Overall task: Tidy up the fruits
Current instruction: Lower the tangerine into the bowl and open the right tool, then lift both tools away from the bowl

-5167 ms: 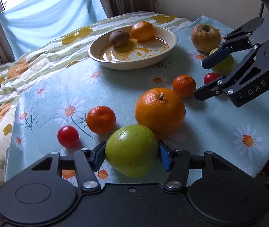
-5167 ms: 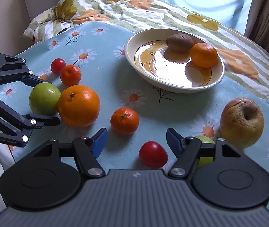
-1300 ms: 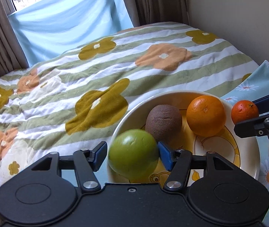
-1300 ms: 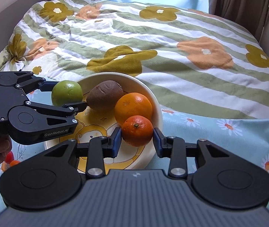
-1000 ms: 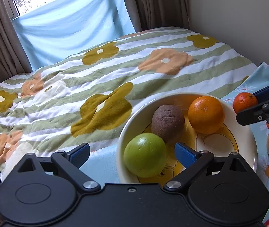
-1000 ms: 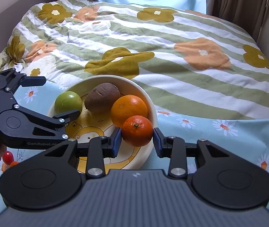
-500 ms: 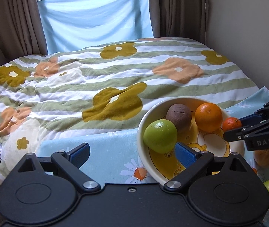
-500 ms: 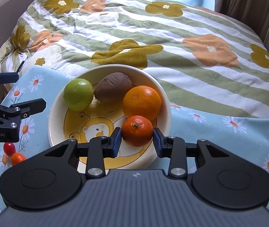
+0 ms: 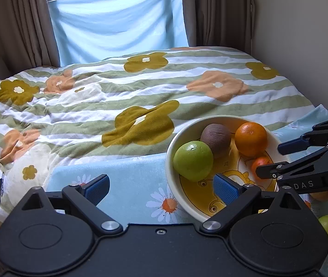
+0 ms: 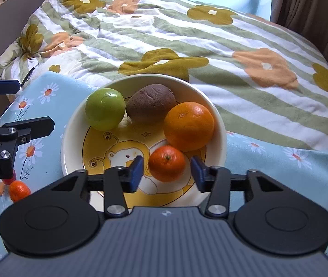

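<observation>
Orange mandarin [image 10: 166, 163] sits in the bowl [image 10: 219, 124] by the big orange [image 10: 188, 129]. Right tongs [image 10: 166, 170] are opening w/ it between, pads off it. Left tongs [image 9: 161, 188] gape, empty. Lifting crooked could bump it & roll it out.

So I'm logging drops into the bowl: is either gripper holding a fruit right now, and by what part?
Nothing is held. The right gripper is opening around the small tangerine, pads clear of its sides. The left gripper is open and empty.
</observation>
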Demonstrator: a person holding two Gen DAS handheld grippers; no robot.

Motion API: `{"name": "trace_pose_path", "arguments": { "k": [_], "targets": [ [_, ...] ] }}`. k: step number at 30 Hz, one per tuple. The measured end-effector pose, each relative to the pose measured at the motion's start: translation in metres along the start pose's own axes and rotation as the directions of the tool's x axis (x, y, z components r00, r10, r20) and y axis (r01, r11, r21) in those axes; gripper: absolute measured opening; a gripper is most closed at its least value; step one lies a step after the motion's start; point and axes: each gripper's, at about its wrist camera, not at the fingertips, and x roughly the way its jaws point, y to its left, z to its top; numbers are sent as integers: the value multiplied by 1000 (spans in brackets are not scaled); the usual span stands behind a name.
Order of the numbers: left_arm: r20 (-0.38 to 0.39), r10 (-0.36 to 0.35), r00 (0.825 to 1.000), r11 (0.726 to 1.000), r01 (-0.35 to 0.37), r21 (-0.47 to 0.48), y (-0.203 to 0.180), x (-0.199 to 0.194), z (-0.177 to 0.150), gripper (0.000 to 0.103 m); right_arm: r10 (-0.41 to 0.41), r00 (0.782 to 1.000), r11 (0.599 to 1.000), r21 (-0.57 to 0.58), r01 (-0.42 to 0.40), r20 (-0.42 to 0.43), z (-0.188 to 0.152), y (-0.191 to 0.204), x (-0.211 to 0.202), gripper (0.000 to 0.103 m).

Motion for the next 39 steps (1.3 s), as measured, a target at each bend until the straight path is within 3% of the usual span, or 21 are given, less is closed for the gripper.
{"name": "trace_pose_path", "arguments": {
  "k": [2, 3, 15, 25, 39],
  "targets": [
    [3, -3, 1000, 1000, 3, -3, -2, -3, 1, 99, -28, 999, 1000, 2, 28, 29, -1, 0, -6, 97],
    [7, -5, 1000, 1000, 5, -5, -2, -4, 1, 99, -37, 998, 999, 6, 37, 43, -1, -1, -9, 99],
    [52, -30, 998, 999, 31, -11, -12, -34, 6, 99, -74, 991, 994, 88, 64, 114, -3, -18, -56, 100],
    [116, 41, 992, 998, -34, -60, -25, -87, 5, 99, -63, 981, 995, 85, 48, 184, -18, -26, -114, 100],
    [166, 176, 970, 969, -141, -203, -81, -174, -30, 99, -21, 967, 1000, 10, 19, 256, -73, -45, -206, 100]
  ]
}}
